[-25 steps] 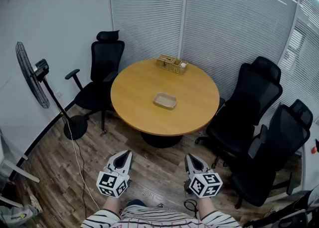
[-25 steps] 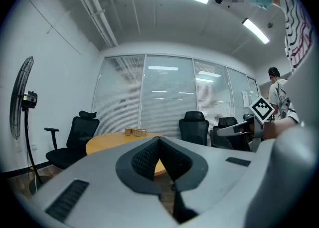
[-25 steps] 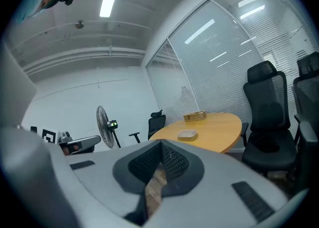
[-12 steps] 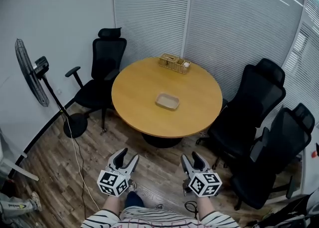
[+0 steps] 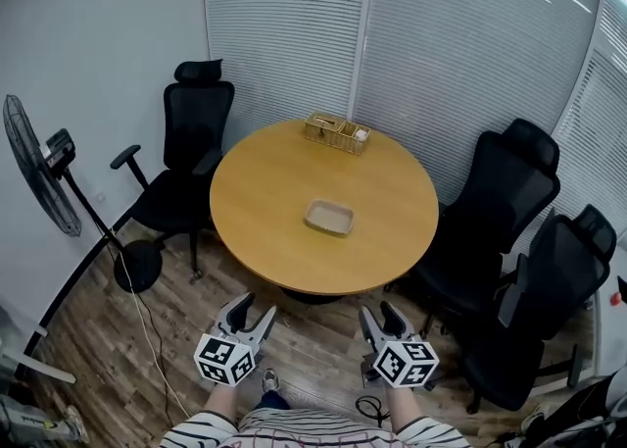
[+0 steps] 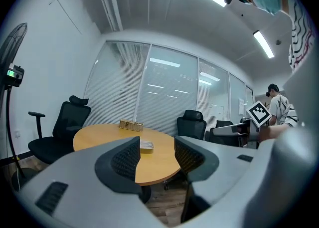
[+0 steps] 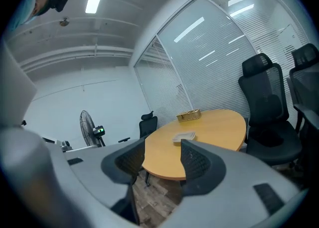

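Note:
A round wooden table (image 5: 265, 230) stands in a small meeting room. A shallow tan tray (image 5: 328, 217) lies near its middle, and a woven basket (image 5: 336, 131) sits at its far edge. Both grippers hover low over the wood floor, short of the table's near edge. My left gripper (image 5: 252, 309) is open and holds nothing. My right gripper (image 5: 379, 315) is open too, with nothing between its fingers. In the left gripper view the table (image 6: 94, 139) and tray (image 6: 146, 145) show beyond the parted jaws. The right gripper view shows the table (image 7: 219, 132) and tray (image 7: 183, 137) likewise.
Black office chairs stand around the table: one at the far left (image 5: 181, 157), two at the right (image 5: 500, 206) (image 5: 549, 309). A standing fan (image 5: 44, 176) is at the left with its cable (image 5: 147, 323) trailing over the floor. Glass walls with blinds (image 5: 431, 54) close off the back.
Both grippers have opened: their jaws were together a second ago and now stand apart. The view has shifted slightly toward the table.

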The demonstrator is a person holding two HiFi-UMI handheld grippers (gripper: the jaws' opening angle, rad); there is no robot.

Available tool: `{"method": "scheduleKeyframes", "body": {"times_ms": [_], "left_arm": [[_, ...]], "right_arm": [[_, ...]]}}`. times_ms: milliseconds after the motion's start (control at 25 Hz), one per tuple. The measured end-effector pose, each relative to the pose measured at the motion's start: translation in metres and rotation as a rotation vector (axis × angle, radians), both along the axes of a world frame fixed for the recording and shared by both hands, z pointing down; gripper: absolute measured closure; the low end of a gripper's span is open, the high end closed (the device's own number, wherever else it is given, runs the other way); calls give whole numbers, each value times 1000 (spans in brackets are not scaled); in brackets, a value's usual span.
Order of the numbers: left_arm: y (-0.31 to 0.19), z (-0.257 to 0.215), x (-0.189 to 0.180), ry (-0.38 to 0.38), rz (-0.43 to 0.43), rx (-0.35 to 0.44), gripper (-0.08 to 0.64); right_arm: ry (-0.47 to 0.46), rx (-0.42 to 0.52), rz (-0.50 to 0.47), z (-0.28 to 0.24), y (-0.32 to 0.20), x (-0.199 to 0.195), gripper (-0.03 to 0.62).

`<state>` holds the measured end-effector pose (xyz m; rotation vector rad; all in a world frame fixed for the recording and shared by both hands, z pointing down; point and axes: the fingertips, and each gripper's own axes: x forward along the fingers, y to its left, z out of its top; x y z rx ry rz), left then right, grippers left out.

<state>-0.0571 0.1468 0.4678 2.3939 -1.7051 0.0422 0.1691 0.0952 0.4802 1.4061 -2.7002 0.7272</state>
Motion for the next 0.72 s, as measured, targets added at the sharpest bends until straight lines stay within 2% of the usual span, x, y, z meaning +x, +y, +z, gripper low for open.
{"method": "scheduleKeyframes", "body": {"times_ms": [360,720], "left_arm": [[-85,-8,-71,-3,86,-2,367],[-141,0,-125,-3,187,-13,367]], "right_arm": [[-4,-5,105,-8,-65,-59,373],[3,-21,208,1,-99,-107,373]]}}
